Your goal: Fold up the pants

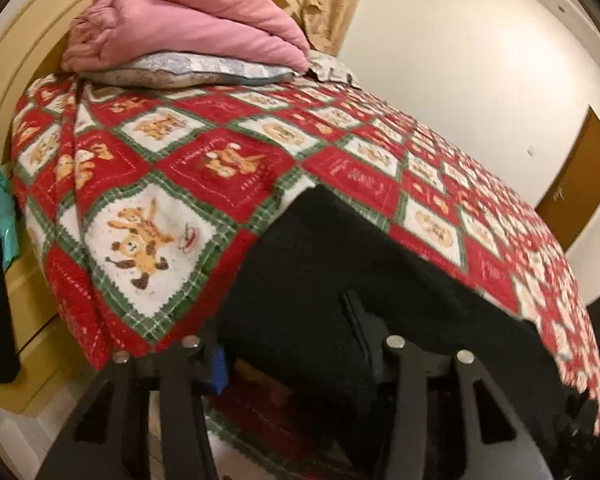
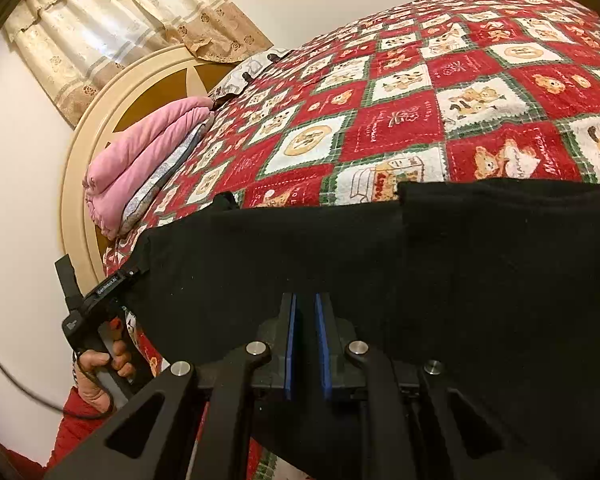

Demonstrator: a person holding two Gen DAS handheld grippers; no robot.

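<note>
right gripper (image 2: 306, 344), jaws nearly shut, pinches the near hem of the black pants (image 2: 380, 248); left gripper (image 1: 296, 344), jaws half open, straddles the pants' corner; pants lie along the bed's (image 2: 420, 120) near edge.

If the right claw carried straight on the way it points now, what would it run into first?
The black pants. The right claw has its blue pads nearly together, with dark fabric spread right ahead of the tips. Beyond that lies the patterned bedspread, though how much depth separates them is unclear.
</note>
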